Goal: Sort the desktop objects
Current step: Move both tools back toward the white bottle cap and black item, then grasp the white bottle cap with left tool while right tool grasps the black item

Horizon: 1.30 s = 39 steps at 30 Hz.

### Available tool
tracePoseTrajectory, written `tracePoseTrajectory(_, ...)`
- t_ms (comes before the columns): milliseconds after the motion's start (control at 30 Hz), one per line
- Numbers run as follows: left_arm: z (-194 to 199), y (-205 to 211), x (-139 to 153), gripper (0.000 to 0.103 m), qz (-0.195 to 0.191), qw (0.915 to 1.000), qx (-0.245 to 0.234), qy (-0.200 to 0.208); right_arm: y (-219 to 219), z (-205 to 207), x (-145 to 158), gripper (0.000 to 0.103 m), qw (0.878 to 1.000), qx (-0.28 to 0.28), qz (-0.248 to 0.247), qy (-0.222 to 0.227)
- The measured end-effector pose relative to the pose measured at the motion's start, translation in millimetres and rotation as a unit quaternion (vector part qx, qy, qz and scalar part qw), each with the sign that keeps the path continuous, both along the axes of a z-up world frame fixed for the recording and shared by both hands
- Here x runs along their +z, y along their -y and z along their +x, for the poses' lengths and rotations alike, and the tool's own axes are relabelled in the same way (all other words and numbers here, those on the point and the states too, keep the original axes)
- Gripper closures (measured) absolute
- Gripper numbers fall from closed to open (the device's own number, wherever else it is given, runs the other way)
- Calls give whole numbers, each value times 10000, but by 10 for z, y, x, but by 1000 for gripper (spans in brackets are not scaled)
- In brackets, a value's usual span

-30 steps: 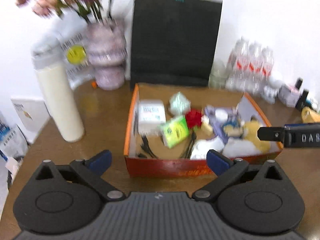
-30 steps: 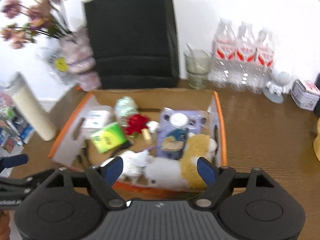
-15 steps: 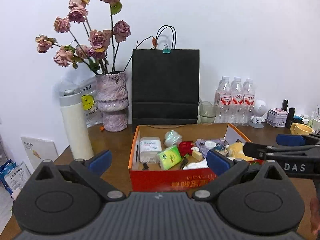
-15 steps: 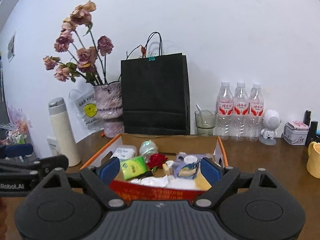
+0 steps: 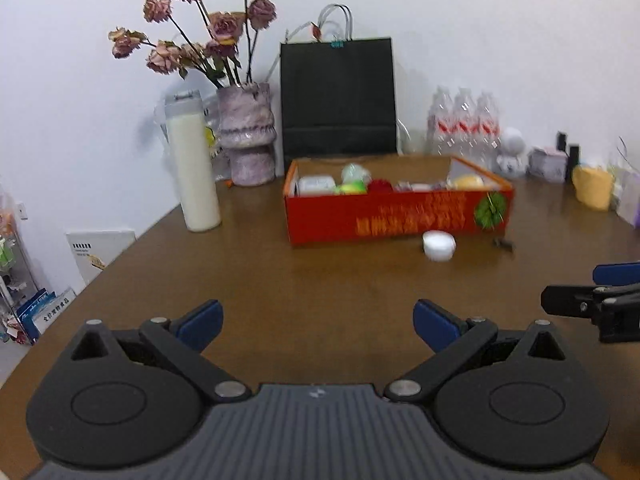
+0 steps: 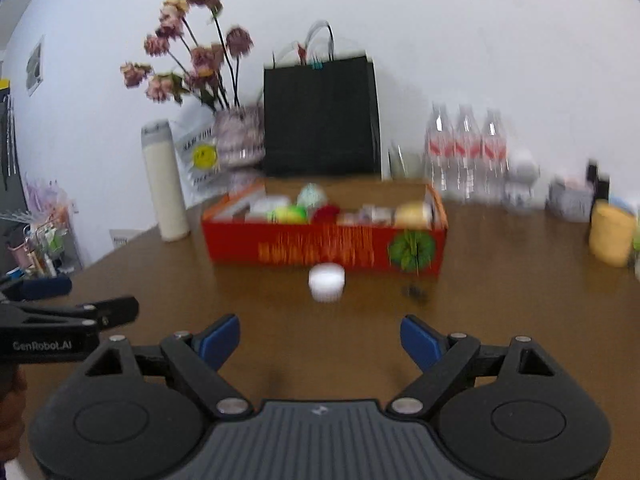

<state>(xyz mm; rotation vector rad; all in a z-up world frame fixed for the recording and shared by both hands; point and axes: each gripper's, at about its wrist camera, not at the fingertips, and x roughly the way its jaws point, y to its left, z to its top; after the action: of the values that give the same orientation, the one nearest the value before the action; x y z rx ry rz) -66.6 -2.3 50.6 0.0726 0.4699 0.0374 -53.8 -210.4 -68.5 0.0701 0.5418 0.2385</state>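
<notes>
Your right wrist view is motion-blurred: the print on the red box (image 6: 324, 246) is unreadable, and the small dark object (image 6: 416, 292) before it cannot be identified. The box wall hides most of its contents. In your left wrist view the right gripper (image 5: 592, 296) is cut by the picture's edge.

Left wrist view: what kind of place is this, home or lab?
Probably a home or office desk, not a lab bench: a wooden table against a white wall holds a vase of dried roses, a black paper gift bag and a red cardboard box of small items.
</notes>
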Motion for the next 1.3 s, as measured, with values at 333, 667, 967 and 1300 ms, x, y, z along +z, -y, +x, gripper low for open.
tracePoseTrajectory(333, 159, 122, -143, 0, -172, 9987, -261, -398, 66, -37, -116, 29, 10000, 8, 44, 3)
tracePoseTrajectory(667, 1301, 566, -113, 11, -506, 9886, -1284, -605, 466, 1067, -190, 50, 9988, -332, -208, -286)
tracePoseTrajectory(967, 2109, 842, -362, 24, -660, 9815, -1522, -953, 519, 1863, -377, 68, 9971, -280, -476, -522)
tracePoseTrajectory(1300, 2181, 859, -458, 62, -817, 9771, -1686, -1010, 471, 1860, -481, 89, 9969, -100, -603, -491)
